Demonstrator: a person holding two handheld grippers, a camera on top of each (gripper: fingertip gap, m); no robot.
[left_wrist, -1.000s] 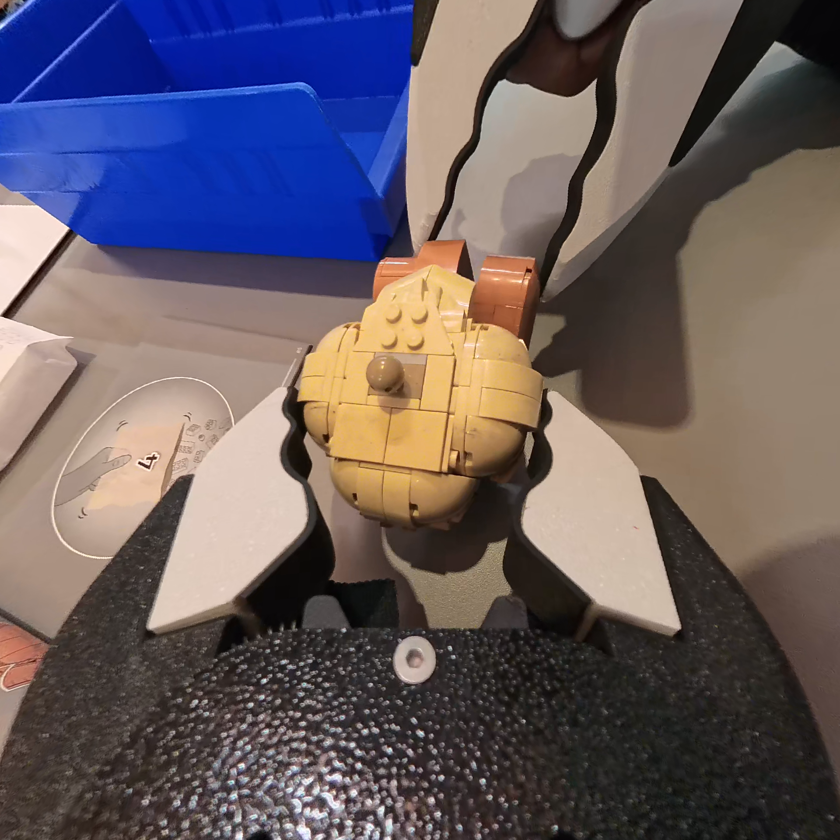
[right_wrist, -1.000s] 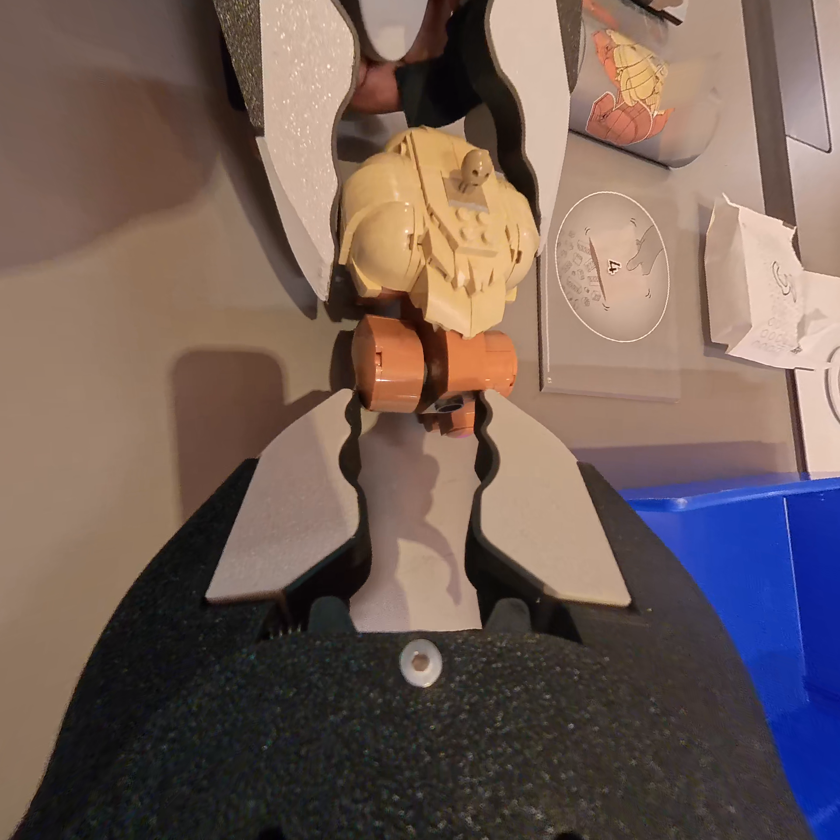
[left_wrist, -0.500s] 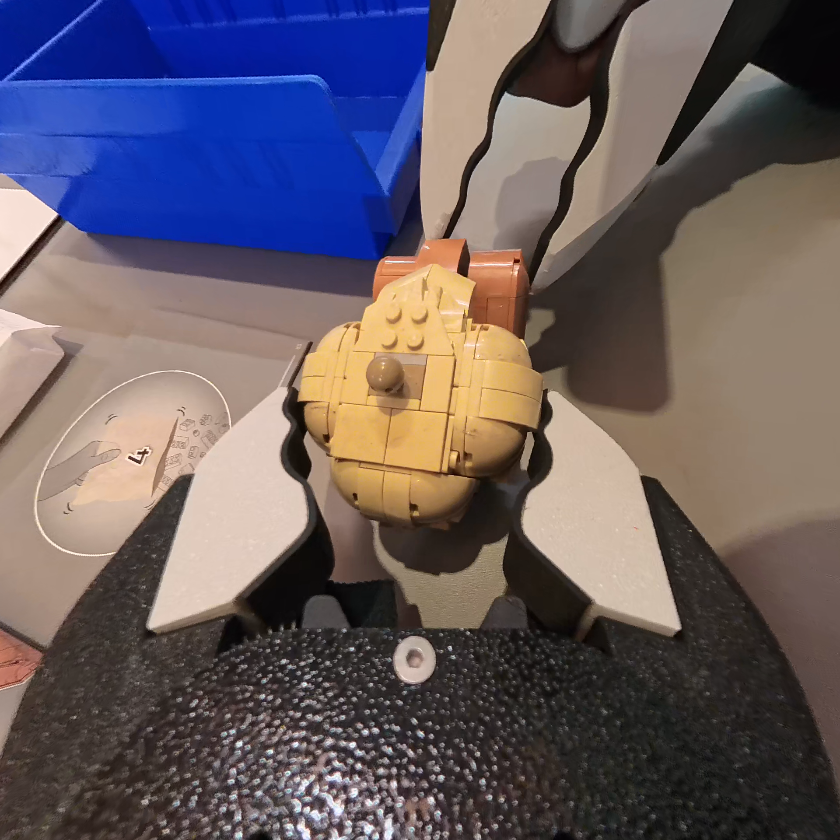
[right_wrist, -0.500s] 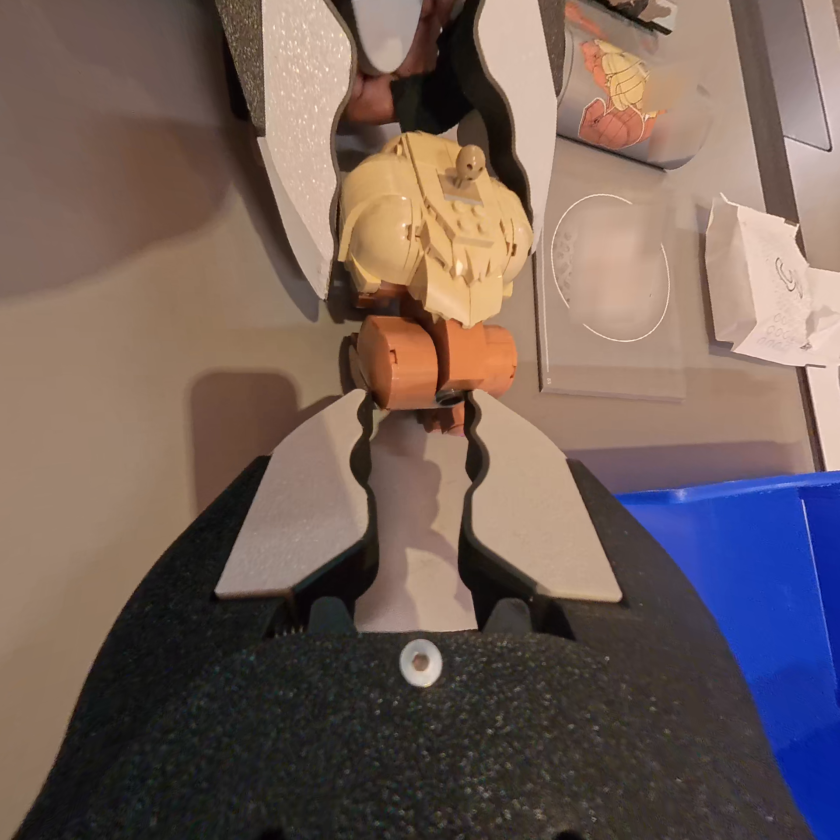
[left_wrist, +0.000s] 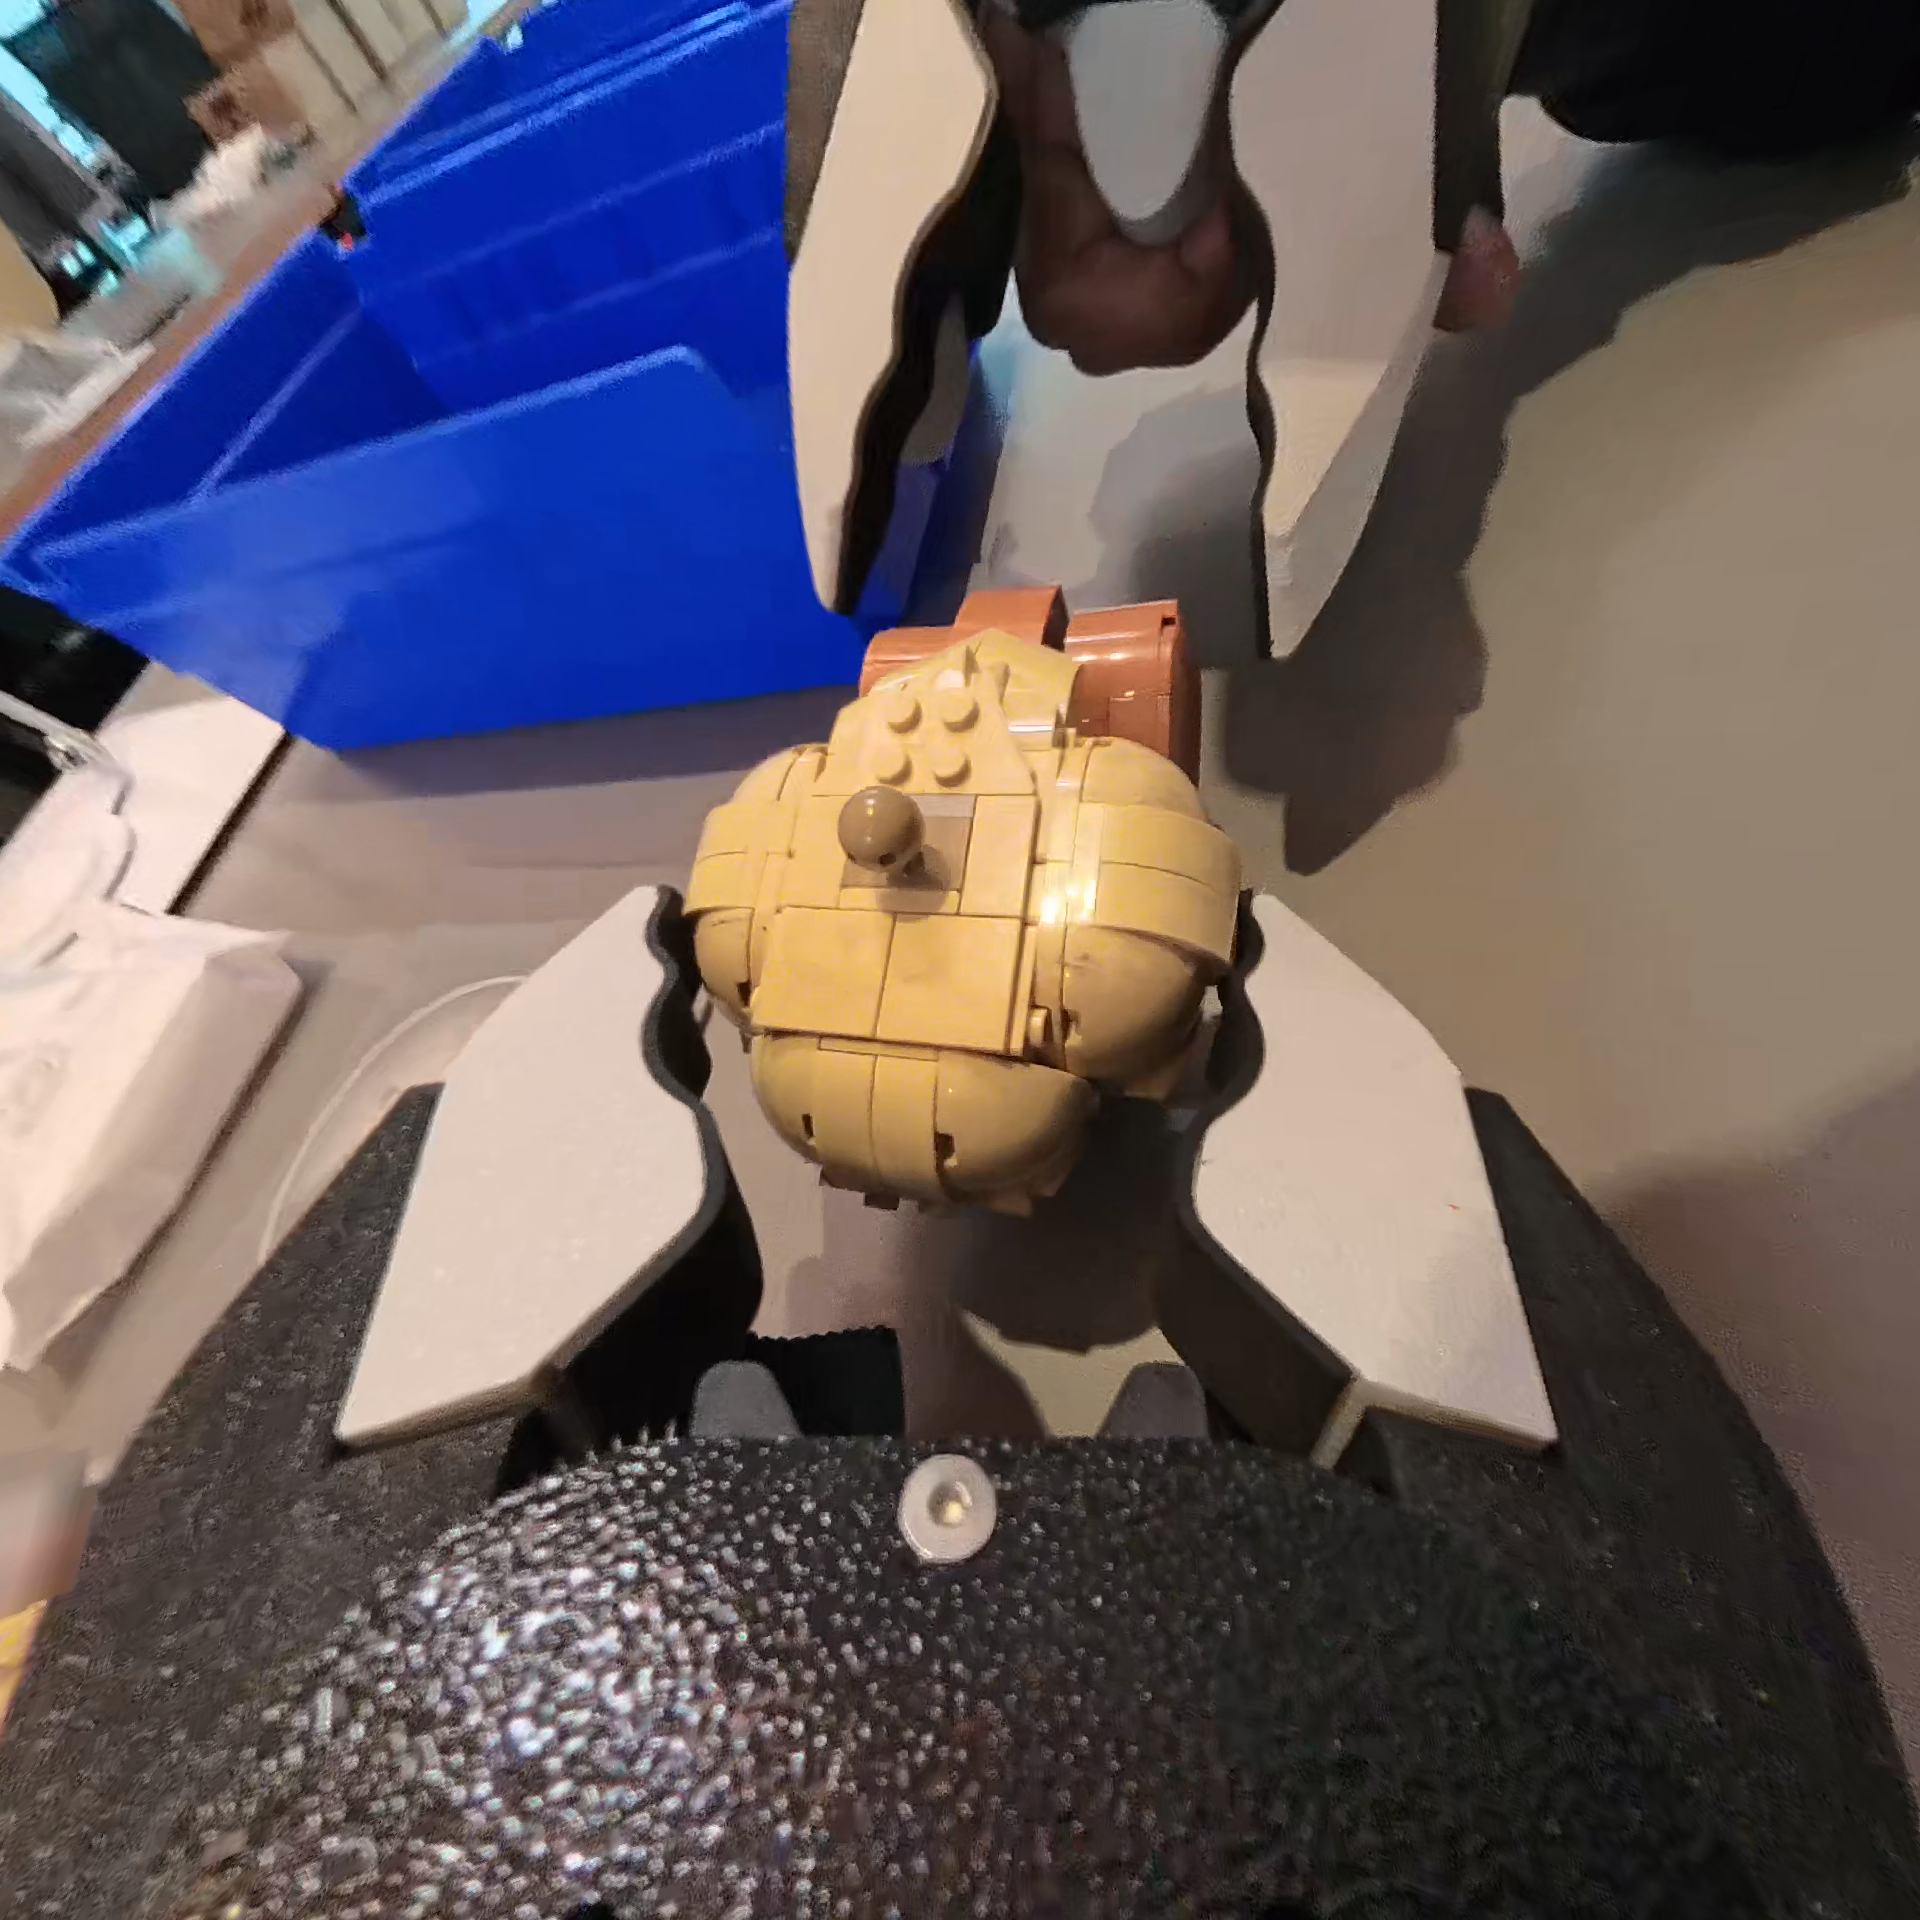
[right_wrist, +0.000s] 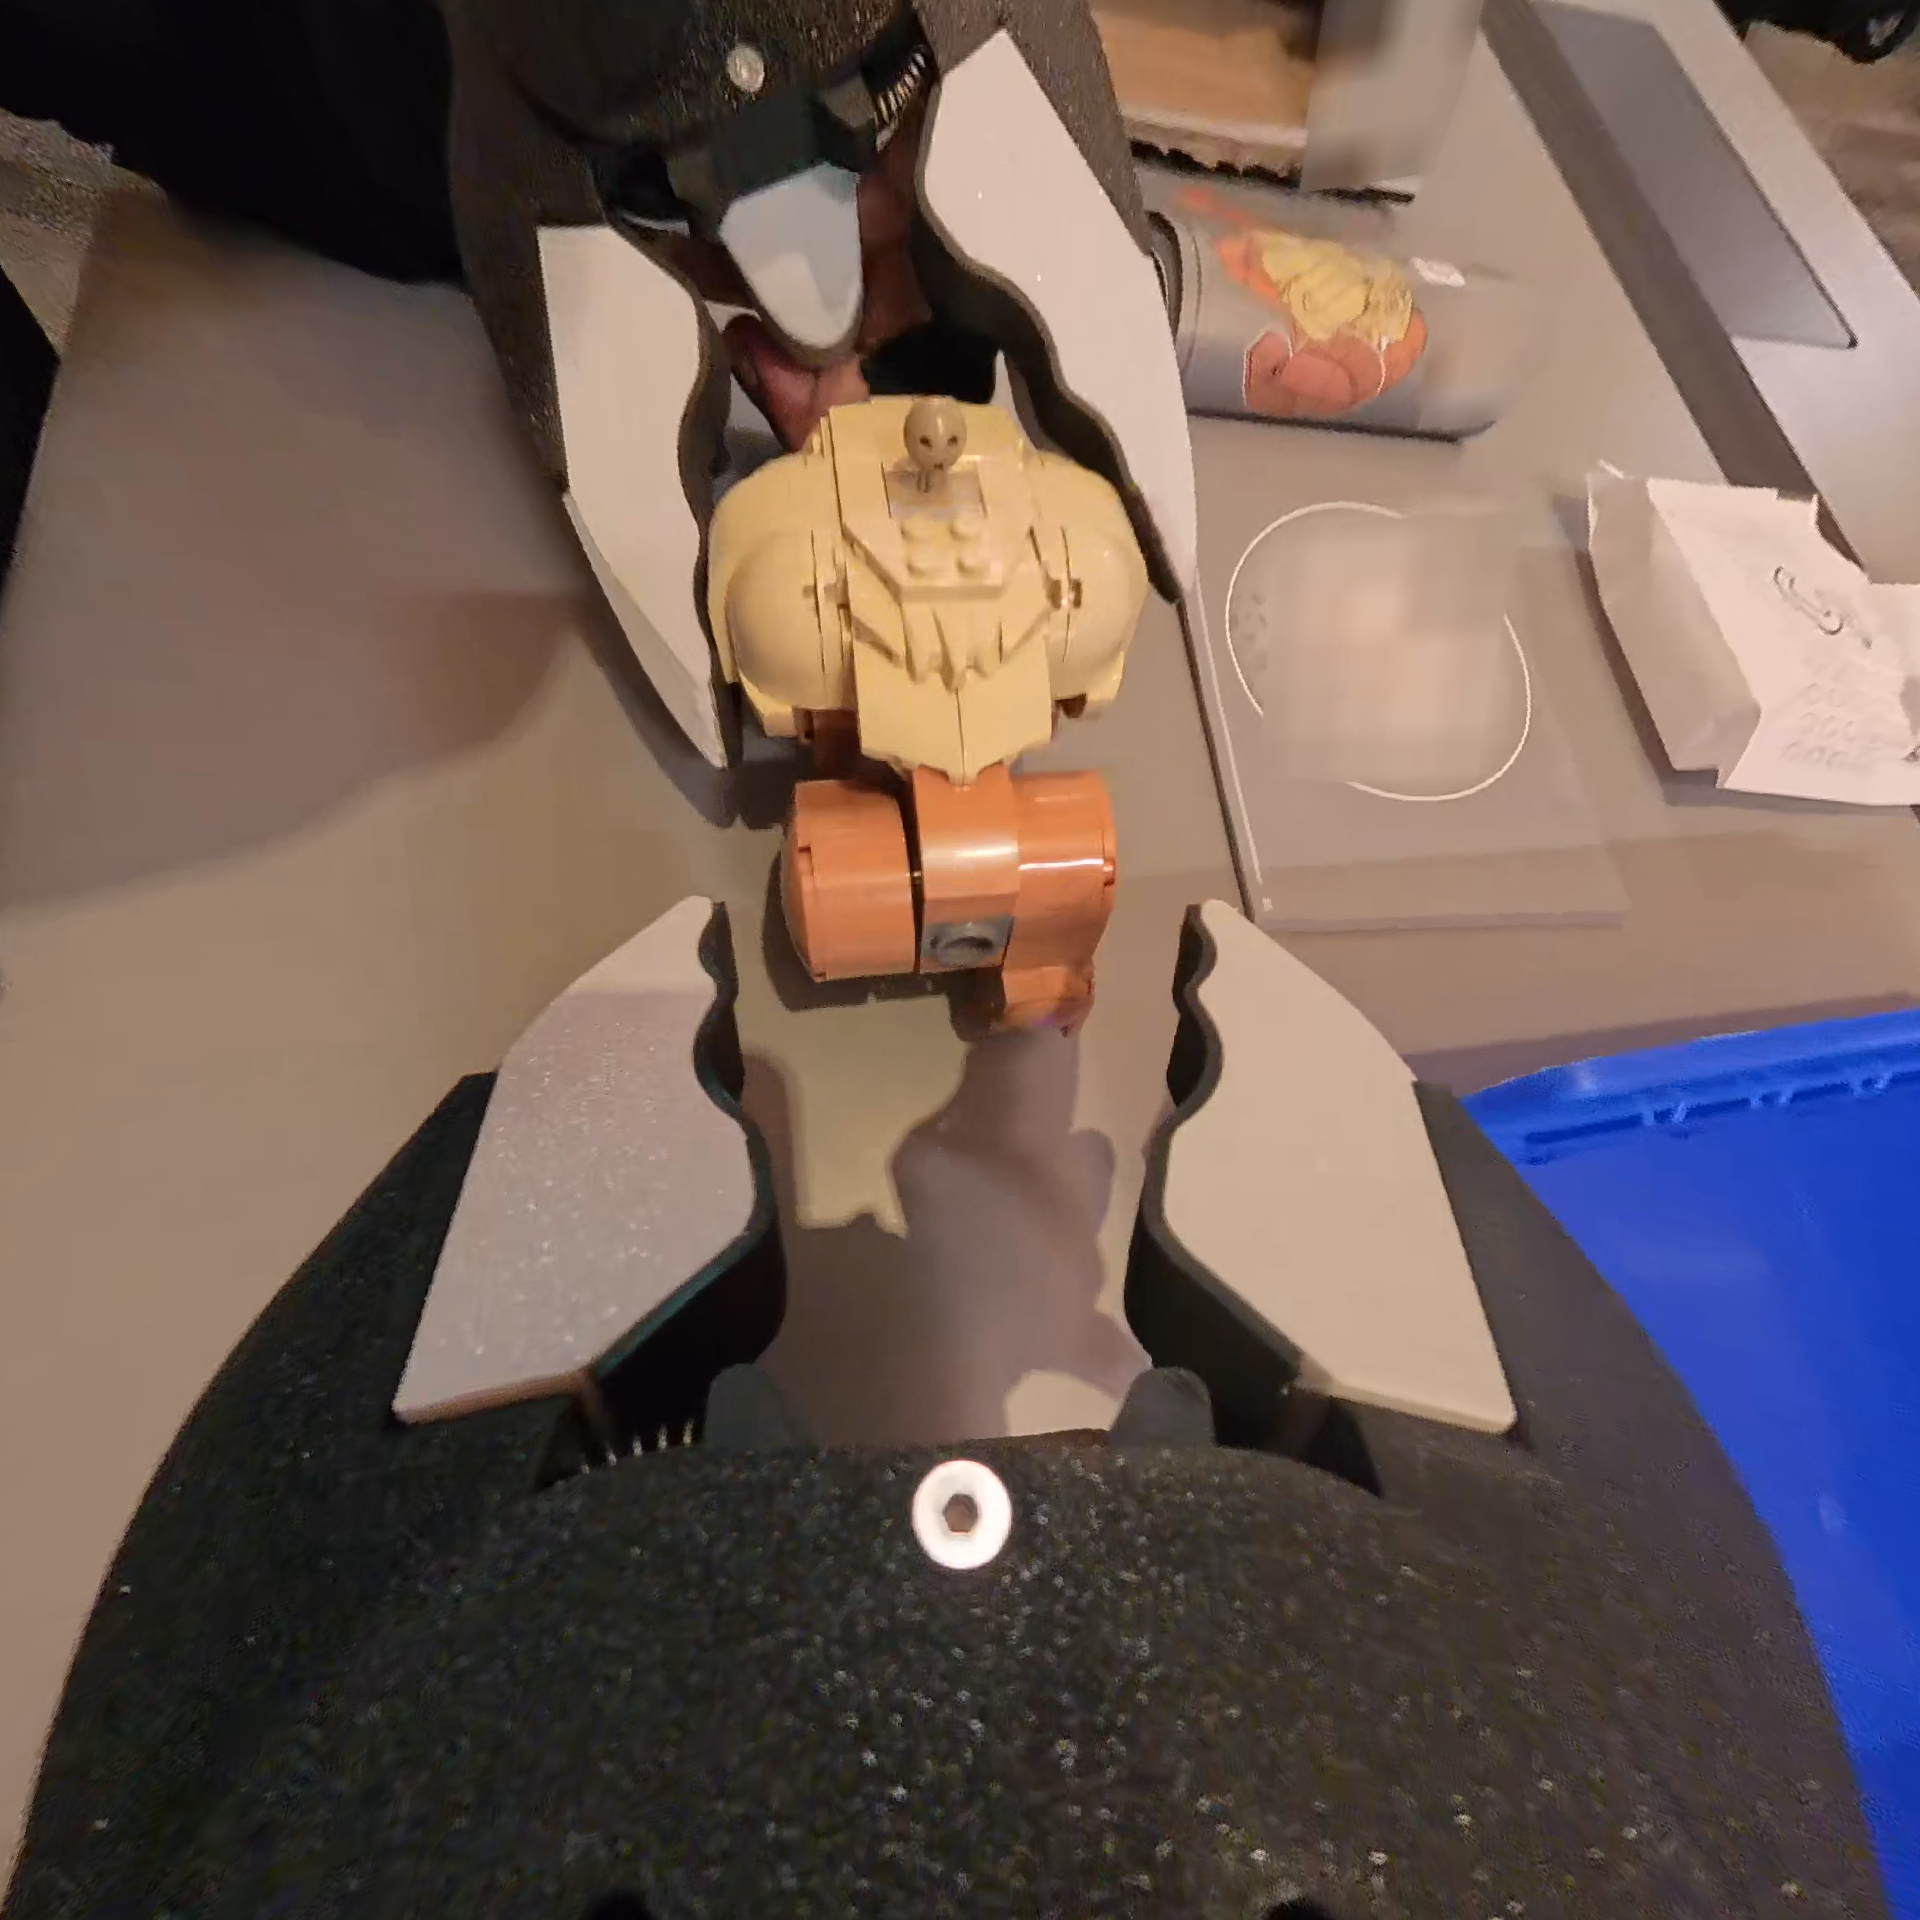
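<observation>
1. Two claws meet over one brick-built model: the left claw (left_wrist: 961, 925) pinches the rounded tan brick body (left_wrist: 961, 935) between both pads.
2. Opposite it, the right claw (right_wrist: 951, 925) stands spread, its pads clear on both sides of the model's orange-brown rounded brick section (right_wrist: 940, 883).
3. Tan end lies toward the left claw, brown end toward the right; the model's long axis runs from one claw to the other, above the grey bench (right_wrist: 260, 727).
4. Beside them sit a blue plastic bin (left_wrist: 499, 499), a grey printed booklet (right_wrist: 1403, 852) and torn white paper bags (right_wrist: 1714, 644).
</observation>
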